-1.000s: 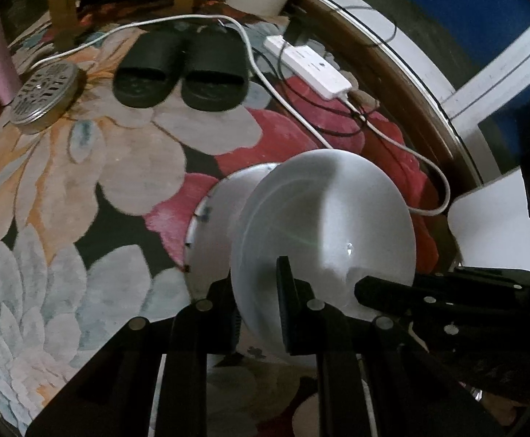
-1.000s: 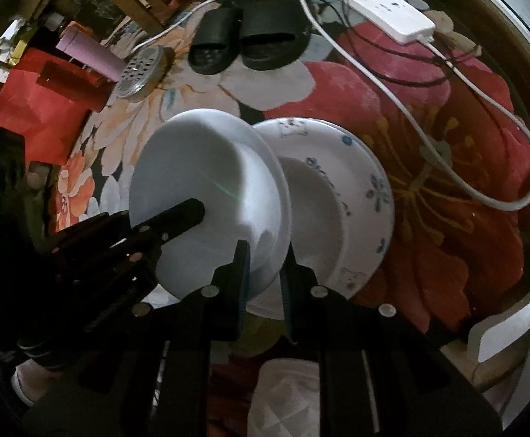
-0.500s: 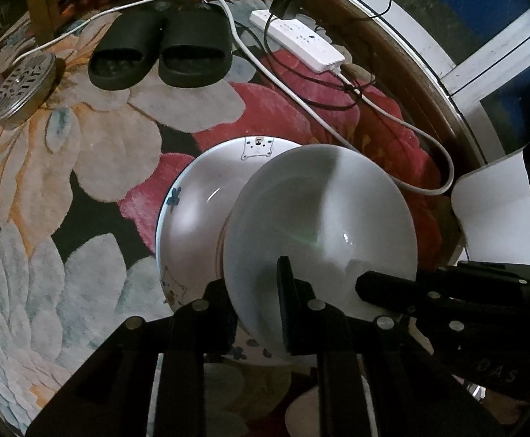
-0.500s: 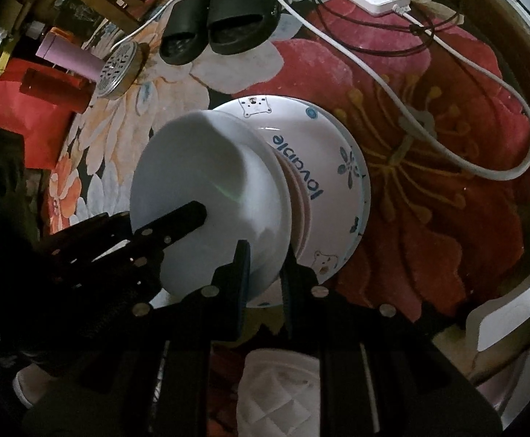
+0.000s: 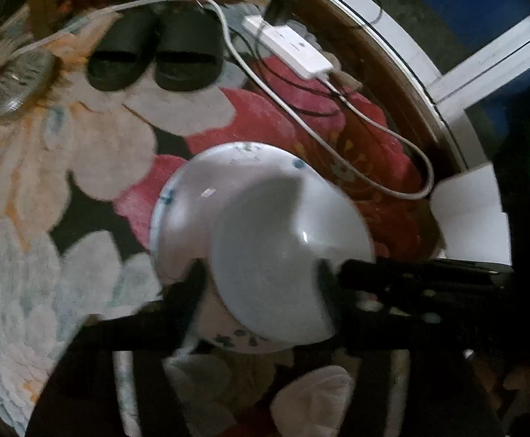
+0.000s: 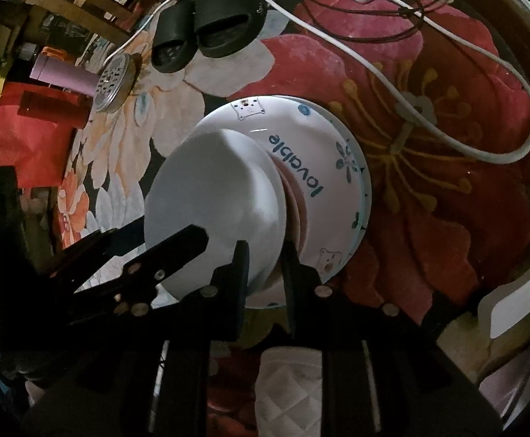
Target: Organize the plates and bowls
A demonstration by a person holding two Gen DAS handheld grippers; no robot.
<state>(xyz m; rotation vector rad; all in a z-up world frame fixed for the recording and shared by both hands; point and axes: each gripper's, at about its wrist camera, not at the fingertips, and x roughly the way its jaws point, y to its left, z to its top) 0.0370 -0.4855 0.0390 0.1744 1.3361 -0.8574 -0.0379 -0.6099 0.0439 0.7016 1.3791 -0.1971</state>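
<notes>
White bowl (image 6: 214, 196) tilts, opening facing left, over the patterned plate (image 6: 323, 153).

Dim indoor light with black fisheye corners. The left wrist view is motion-blurred and soft; the right wrist view is sharper. A small glare spot sits on the plain white glazed bowl (image 5: 304, 236).

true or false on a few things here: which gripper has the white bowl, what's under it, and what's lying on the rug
1. The right gripper grips the rim of the white bowl. True.
2. The left gripper is clamped on the bowl. False: its jaws have just been opening and stand wide, either side of the bowl, with no pad pressing on it.
3. The bowl is over a printed plate reading "lovable". True.
4. The plate rests on a bare wooden table. False: it lies on a floral rug.
5. A pair of black slippers lies on the rug. True.
6. The power strip is black. False: it is white.
</notes>
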